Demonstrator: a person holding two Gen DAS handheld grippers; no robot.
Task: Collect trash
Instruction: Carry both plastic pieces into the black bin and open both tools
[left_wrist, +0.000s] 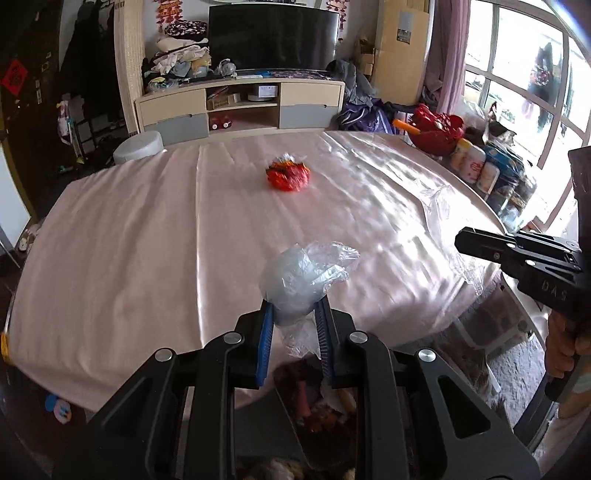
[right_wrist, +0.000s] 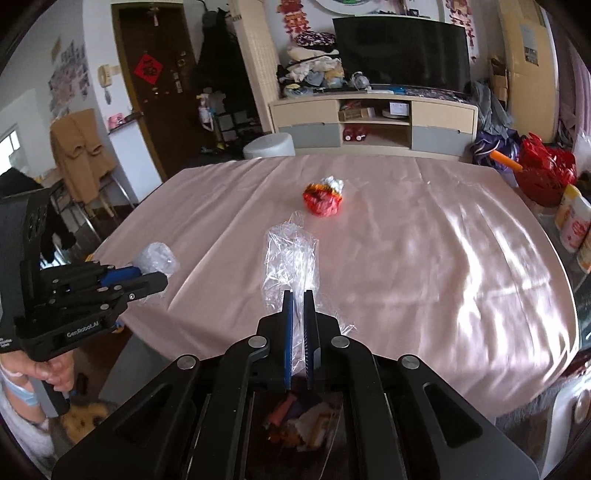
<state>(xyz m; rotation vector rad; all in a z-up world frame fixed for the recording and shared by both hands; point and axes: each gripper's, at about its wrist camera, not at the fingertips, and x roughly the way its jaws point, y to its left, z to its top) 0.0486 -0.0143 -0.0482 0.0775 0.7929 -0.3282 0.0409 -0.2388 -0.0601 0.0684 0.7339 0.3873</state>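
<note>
My left gripper (left_wrist: 295, 314) is shut on a crumpled clear plastic bag (left_wrist: 306, 273), held above the near edge of the pink-clothed table (left_wrist: 129, 240). My right gripper (right_wrist: 298, 295) is shut on a thin clear plastic film (right_wrist: 290, 251) that stands up past its fingertips. Each gripper also shows in the other's view: the right gripper (left_wrist: 465, 240) with film (left_wrist: 454, 229) trailing from it, the left gripper (right_wrist: 155, 278) with the bag (right_wrist: 159, 258). A red crumpled wrapper (left_wrist: 289, 176) (right_wrist: 324, 199) lies on the table's far middle. Below both grippers is a container of mixed trash (left_wrist: 317, 406) (right_wrist: 295, 417).
A red basket (left_wrist: 436, 133) and several bottles (left_wrist: 469, 162) crowd the table's right edge by the window. A grey stool (left_wrist: 138, 147) and a TV cabinet (left_wrist: 240, 107) stand beyond the table. A person's hand (right_wrist: 48, 373) grips the left handle.
</note>
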